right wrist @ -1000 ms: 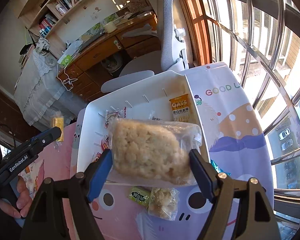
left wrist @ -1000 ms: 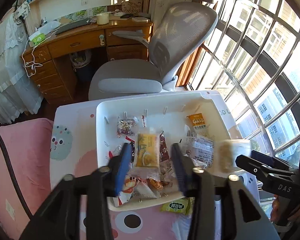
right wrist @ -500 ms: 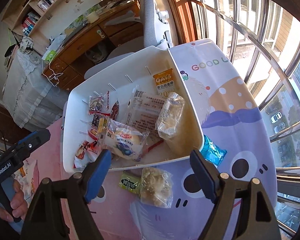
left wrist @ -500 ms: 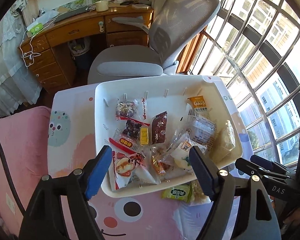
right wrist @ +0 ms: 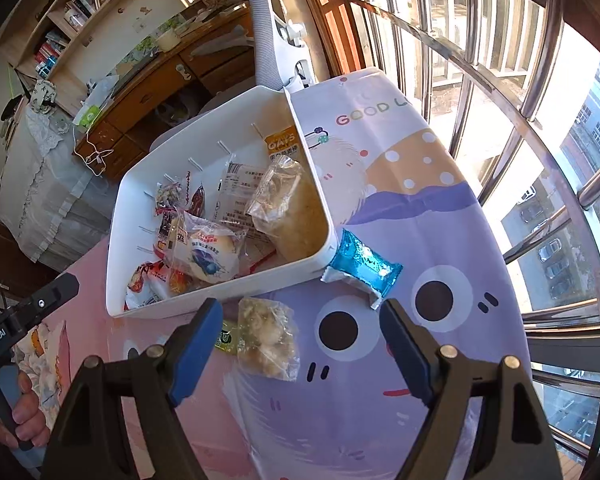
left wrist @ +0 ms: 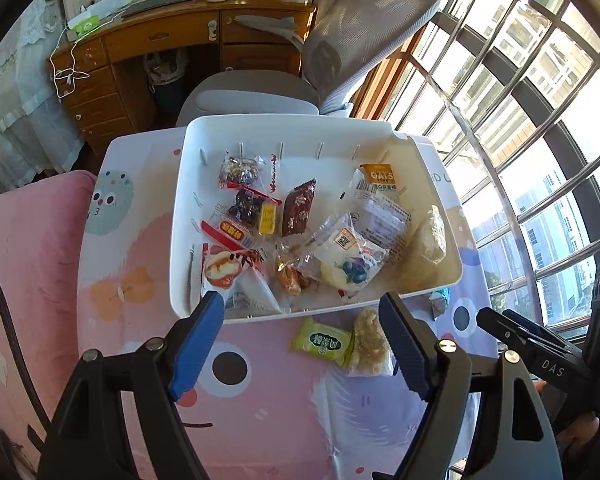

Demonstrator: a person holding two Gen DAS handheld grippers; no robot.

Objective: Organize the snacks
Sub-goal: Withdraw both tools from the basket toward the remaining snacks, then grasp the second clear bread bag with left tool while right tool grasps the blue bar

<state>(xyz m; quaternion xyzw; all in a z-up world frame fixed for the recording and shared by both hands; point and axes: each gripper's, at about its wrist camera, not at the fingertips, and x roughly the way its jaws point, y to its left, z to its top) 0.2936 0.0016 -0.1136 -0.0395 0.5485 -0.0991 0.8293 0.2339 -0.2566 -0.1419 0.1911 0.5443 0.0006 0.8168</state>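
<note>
A white bin [left wrist: 300, 130] [right wrist: 216, 288] on the cartoon tablecloth holds several wrapped snacks, with a clear-wrapped rice cake [left wrist: 430, 240] [right wrist: 284, 204] leaning on its right wall. In front of the bin lie a green packet [left wrist: 323, 341], a clear bag of pale puffs [left wrist: 370, 344] [right wrist: 267, 338] and a blue foil packet [right wrist: 364, 266]. My left gripper [left wrist: 302, 340] is open and empty, just in front of the bin. My right gripper [right wrist: 300, 344] is open and empty, above the puff bag.
A grey office chair [left wrist: 340, 48] stands behind the table, with a wooden desk [left wrist: 172, 36] beyond it. Window bars [right wrist: 520, 80] run along the right side. A pink cover [left wrist: 24, 260] lies at the left.
My left gripper opened and dropped the yellow snack into the bin. My right gripper opened and released the rice cake into the bin. Both grippers pulled back toward the table's front.
</note>
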